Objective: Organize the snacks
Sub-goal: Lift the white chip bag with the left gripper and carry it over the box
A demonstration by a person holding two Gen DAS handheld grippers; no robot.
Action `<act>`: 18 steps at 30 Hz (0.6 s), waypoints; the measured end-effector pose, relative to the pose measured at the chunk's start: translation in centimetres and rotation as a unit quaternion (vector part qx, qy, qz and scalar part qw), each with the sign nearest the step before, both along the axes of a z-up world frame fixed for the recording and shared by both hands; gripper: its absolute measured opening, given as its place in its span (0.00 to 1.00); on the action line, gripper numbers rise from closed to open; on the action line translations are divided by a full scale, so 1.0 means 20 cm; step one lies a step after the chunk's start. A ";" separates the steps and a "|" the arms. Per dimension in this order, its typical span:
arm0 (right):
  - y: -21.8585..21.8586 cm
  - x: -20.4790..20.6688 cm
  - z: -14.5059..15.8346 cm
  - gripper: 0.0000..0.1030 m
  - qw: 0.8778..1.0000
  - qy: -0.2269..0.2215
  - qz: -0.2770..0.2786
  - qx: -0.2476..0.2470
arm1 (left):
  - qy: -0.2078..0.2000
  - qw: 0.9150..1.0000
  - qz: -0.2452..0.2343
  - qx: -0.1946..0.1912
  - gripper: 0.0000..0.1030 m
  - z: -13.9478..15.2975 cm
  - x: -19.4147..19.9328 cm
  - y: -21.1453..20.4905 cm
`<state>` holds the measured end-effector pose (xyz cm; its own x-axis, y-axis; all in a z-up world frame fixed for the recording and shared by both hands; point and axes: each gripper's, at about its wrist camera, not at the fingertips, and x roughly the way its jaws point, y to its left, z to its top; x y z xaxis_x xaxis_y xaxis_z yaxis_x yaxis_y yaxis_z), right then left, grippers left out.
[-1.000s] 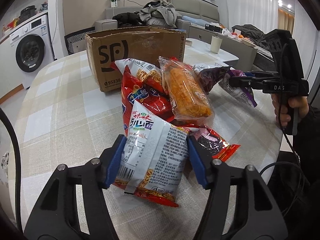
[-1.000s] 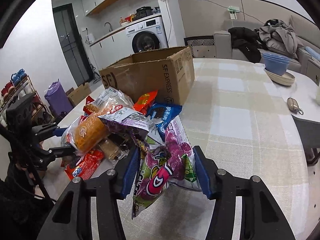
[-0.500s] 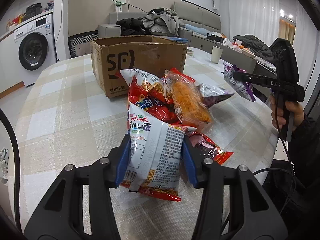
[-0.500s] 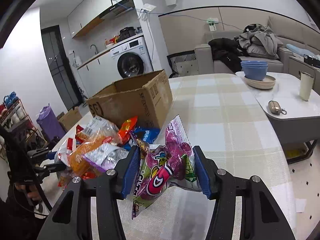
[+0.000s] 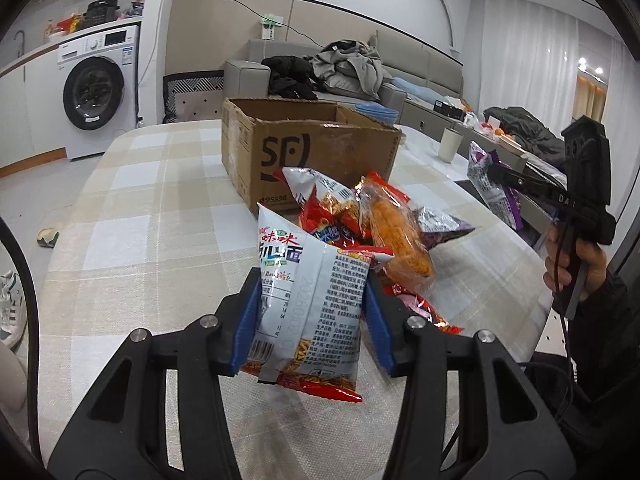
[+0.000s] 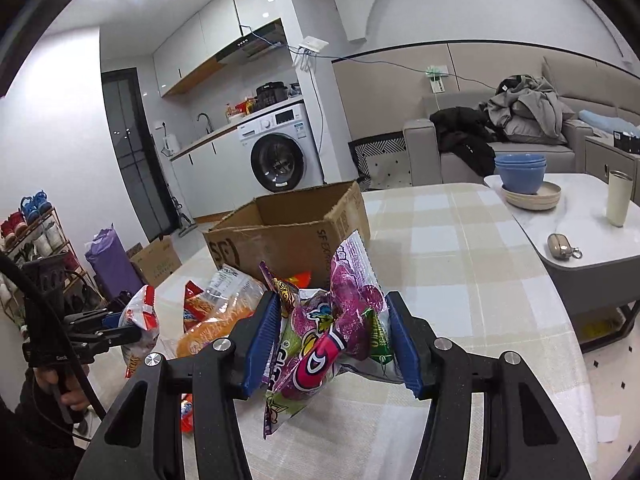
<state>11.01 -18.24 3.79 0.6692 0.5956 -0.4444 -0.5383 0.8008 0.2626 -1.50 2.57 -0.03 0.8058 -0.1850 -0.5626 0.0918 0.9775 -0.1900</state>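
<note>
Nearest, left gripper (image 5: 312, 320) clamped on white noodle packet (image 5: 308, 304), raised just above the snack pile (image 5: 372, 224); right gripper (image 6: 334, 340) clamped on purple candy bag (image 6: 332, 336), lifted beside the pile. Behind the pile, open cardboard box (image 5: 304, 148) on checked table (image 5: 152, 216).

Home living area, washing machine (image 6: 279, 159), sofa (image 6: 520, 148) piled with clothes, checked dining table (image 5: 160, 216)
</note>
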 end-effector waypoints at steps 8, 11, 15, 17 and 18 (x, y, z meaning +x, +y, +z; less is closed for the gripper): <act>0.07 -0.02 0.04 0.53 1.000 -0.015 0.000 0.001 | -0.022 0.999 0.025 -0.006 0.44 0.11 0.00 0.00; 0.09 -0.01 0.06 0.53 1.000 -0.016 -0.003 0.005 | -0.028 0.999 0.039 -0.004 0.44 0.16 0.03 -0.01; 0.12 0.01 0.09 0.53 1.000 -0.018 -0.007 0.005 | -0.029 0.998 0.056 -0.005 0.44 0.21 0.09 -0.02; 0.14 0.03 0.10 0.53 1.000 -0.018 -0.006 0.002 | -0.029 0.997 0.066 -0.004 0.44 0.23 0.14 -0.03; 0.15 0.03 0.11 0.53 1.000 -0.019 -0.006 0.001 | -0.028 0.997 0.071 -0.001 0.44 0.24 0.16 -0.03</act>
<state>11.63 -15.27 6.02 0.6925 0.5884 -0.4175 -0.5382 0.8067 0.2442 1.65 1.99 4.77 0.8541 -0.0690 -0.5154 -0.0362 0.9809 -0.1912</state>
